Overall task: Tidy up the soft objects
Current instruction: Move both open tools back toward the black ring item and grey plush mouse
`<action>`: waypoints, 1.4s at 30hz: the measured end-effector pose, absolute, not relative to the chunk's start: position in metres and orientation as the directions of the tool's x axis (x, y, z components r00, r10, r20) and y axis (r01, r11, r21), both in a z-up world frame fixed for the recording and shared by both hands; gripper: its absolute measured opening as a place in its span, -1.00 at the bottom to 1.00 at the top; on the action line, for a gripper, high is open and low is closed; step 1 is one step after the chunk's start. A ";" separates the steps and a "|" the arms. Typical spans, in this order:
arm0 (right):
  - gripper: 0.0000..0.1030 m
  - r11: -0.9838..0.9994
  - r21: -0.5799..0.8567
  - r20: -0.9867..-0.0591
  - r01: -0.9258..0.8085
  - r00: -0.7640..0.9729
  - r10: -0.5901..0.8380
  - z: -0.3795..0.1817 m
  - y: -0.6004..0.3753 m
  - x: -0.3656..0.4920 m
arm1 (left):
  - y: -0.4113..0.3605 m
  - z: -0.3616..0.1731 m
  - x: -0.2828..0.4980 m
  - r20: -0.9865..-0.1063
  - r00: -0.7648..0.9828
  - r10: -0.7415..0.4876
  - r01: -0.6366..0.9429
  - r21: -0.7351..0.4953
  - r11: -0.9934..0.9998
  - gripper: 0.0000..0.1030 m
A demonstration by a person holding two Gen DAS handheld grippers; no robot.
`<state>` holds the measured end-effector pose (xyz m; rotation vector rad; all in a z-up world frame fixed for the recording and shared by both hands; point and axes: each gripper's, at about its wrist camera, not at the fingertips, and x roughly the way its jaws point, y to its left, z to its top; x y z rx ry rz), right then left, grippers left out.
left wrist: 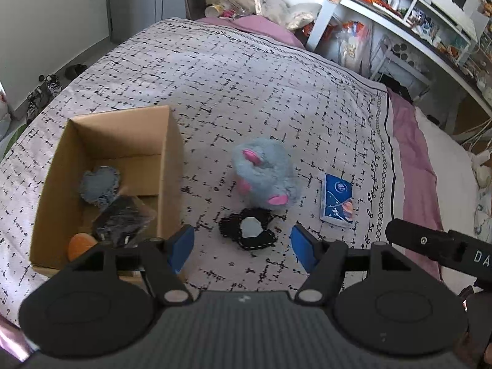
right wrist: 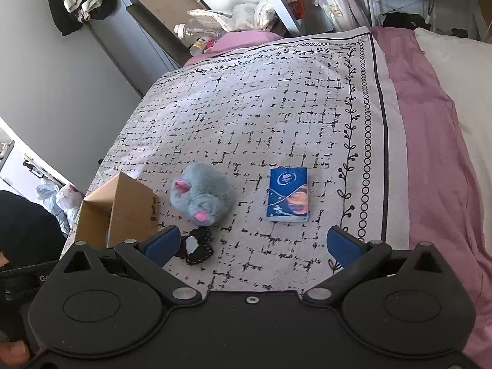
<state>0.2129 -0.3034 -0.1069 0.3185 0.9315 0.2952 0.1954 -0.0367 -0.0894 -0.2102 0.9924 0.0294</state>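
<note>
A fluffy blue plush toy with pink ears lies on the patterned bedspread. Just in front of it lies a black felt piece with a grey patch. A blue tissue pack lies to the right. My left gripper hovers open over the black felt piece, nothing between its fingers. My right gripper is open and empty, short of the tissue pack. An open cardboard box at the left holds a grey felt heart, a dark packet and an orange round thing.
The bedspread covers the bed, with a pink sheet along its right side. A white desk with shelves stands crowded beyond the bed. Bottles and bags pile up at the far end. Shoes lie on the floor at the left.
</note>
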 end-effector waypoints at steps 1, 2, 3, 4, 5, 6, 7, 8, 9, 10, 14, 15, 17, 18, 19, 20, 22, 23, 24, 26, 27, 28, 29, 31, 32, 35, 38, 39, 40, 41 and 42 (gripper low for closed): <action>0.99 0.913 0.392 -0.733 -0.113 0.561 0.384 -0.108 -0.305 0.215 | -0.039 -0.091 0.197 -0.835 0.545 -0.070 -0.117 -0.158 0.980 0.33; 0.99 0.913 0.392 -0.733 -0.115 0.560 0.386 -0.110 -0.307 0.217 | -0.042 -0.093 0.198 -0.838 0.541 -0.067 -0.116 -0.153 0.981 0.33; 0.99 0.912 0.393 -0.734 -0.117 0.558 0.388 -0.112 -0.309 0.218 | -0.045 -0.095 0.200 -0.841 0.537 -0.063 -0.116 -0.148 0.982 0.33; 0.99 0.911 0.394 -0.733 -0.119 0.557 0.390 -0.114 -0.311 0.220 | -0.048 -0.097 0.201 -0.844 0.533 -0.061 -0.116 -0.144 0.983 0.33; 0.99 0.910 0.396 -0.734 -0.119 0.554 0.392 -0.116 -0.313 0.221 | -0.050 -0.100 0.203 -0.847 0.528 -0.059 -0.117 -0.141 0.983 0.33; 0.99 0.909 0.400 -0.735 -0.119 0.551 0.396 -0.118 -0.315 0.223 | -0.052 -0.102 0.204 -0.851 0.523 -0.058 -0.117 -0.139 0.983 0.33; 0.99 0.907 0.404 -0.736 -0.118 0.547 0.399 -0.121 -0.317 0.225 | -0.054 -0.105 0.206 -0.854 0.516 -0.057 -0.118 -0.137 0.984 0.33; 0.99 0.906 0.407 -0.736 -0.117 0.544 0.402 -0.123 -0.318 0.226 | -0.057 -0.108 0.207 -0.858 0.510 -0.056 -0.117 -0.135 0.984 0.33; 0.99 0.904 0.412 -0.738 -0.115 0.540 0.405 -0.126 -0.320 0.228 | -0.058 -0.110 0.209 -0.861 0.505 -0.057 -0.117 -0.134 0.984 0.33; 0.99 0.903 0.415 -0.739 -0.114 0.537 0.407 -0.129 -0.321 0.230 | -0.060 -0.113 0.211 -0.864 0.500 -0.058 -0.116 -0.133 0.984 0.33; 0.99 0.899 0.426 -0.748 -0.103 0.518 0.414 -0.141 -0.326 0.237 | -0.067 -0.127 0.220 -0.880 0.472 -0.053 -0.119 -0.123 0.985 0.33; 0.99 0.898 0.428 -0.751 -0.101 0.514 0.415 -0.144 -0.326 0.239 | -0.068 -0.131 0.223 -0.885 0.463 -0.052 -0.124 -0.123 0.985 0.33; 0.99 0.898 0.428 -0.756 -0.099 0.506 0.416 -0.150 -0.327 0.243 | -0.068 -0.139 0.228 -0.894 0.446 -0.055 -0.136 -0.128 0.982 0.33; 0.99 0.898 0.429 -0.759 -0.097 0.501 0.416 -0.152 -0.328 0.246 | -0.069 -0.142 0.230 -0.898 0.437 -0.056 -0.140 -0.130 0.982 0.33; 0.99 0.898 0.430 -0.761 -0.095 0.496 0.417 -0.155 -0.328 0.248 | -0.069 -0.146 0.233 -0.902 0.428 -0.056 -0.144 -0.129 0.981 0.33; 0.99 0.898 0.431 -0.764 -0.094 0.492 0.418 -0.158 -0.327 0.251 | -0.069 -0.149 0.236 -0.905 0.421 -0.055 -0.148 -0.128 0.981 0.33; 0.99 0.897 0.432 -0.770 -0.092 0.481 0.420 -0.163 -0.327 0.257 | -0.069 -0.155 0.241 -0.911 0.409 -0.052 -0.155 -0.125 0.980 0.33; 0.99 0.897 0.433 -0.773 -0.091 0.475 0.421 -0.167 -0.326 0.260 | -0.069 -0.158 0.244 -0.914 0.403 -0.051 -0.159 -0.124 0.979 0.33; 0.99 0.896 0.435 -0.776 -0.089 0.468 0.423 -0.170 -0.326 0.263 | -0.069 -0.161 0.248 -0.916 0.397 -0.051 -0.162 -0.124 0.979 0.33; 0.99 0.895 0.437 -0.782 -0.087 0.455 0.426 -0.176 -0.325 0.268 | -0.069 -0.167 0.254 -0.923 0.382 -0.049 -0.167 -0.121 0.978 0.33; 0.99 0.895 0.438 -0.785 -0.086 0.448 0.427 -0.179 -0.324 0.271 | -0.069 -0.171 0.257 -0.927 0.373 -0.046 -0.171 -0.117 0.978 0.33; 0.99 0.894 0.439 -0.787 -0.086 0.443 0.429 -0.181 -0.323 0.273 | -0.068 -0.174 0.260 -0.930 0.365 -0.041 -0.177 -0.113 0.978 0.33; 0.99 0.894 0.440 -0.789 -0.087 0.438 0.431 -0.184 -0.321 0.276 | -0.067 -0.178 0.262 -0.934 0.354 -0.036 -0.187 -0.108 0.976 0.33; 0.99 0.894 0.440 -0.794 -0.088 0.426 0.433 -0.188 -0.320 0.281 | -0.064 -0.186 0.267 -0.944 0.328 -0.029 -0.209 -0.103 0.972 0.33; 0.99 0.894 0.440 -0.797 -0.088 0.420 0.434 -0.190 -0.319 0.283 | -0.062 -0.190 0.270 -0.948 0.318 -0.023 -0.221 -0.097 0.970 0.33; 0.99 0.895 0.438 -0.804 -0.088 0.406 0.434 -0.196 -0.316 0.291 | -0.061 -0.198 0.277 -0.953 0.303 -0.009 -0.232 -0.083 0.969 0.33; 0.99 0.899 0.429 -0.810 -0.086 0.404 0.425 -0.200 -0.314 0.298 | -0.061 -0.201 0.282 -0.951 0.309 0.005 -0.239 -0.073 0.968 0.35; 0.99 0.902 0.424 -0.812 -0.083 0.406 0.420 -0.200 -0.313 0.301 | -0.061 -0.201 0.282 -0.950 0.312 0.010 -0.238 -0.068 0.969 0.38; 0.99 0.904 0.420 -0.814 -0.080 0.408 0.414 -0.200 -0.312 0.304 | -0.062 -0.201 0.284 -0.949 0.314 0.012 -0.237 -0.066 0.969 0.42; 0.99 0.907 0.414 -0.815 -0.078 0.411 0.408 -0.200 -0.310 0.306 | -0.063 -0.201 0.285 -0.949 0.314 0.012 -0.235 -0.065 0.970 0.43; 0.99 0.909 0.409 -0.815 -0.078 0.417 0.402 -0.199 -0.309 0.309 | -0.063 -0.201 0.286 -0.950 0.311 0.013 -0.236 -0.064 0.970 0.43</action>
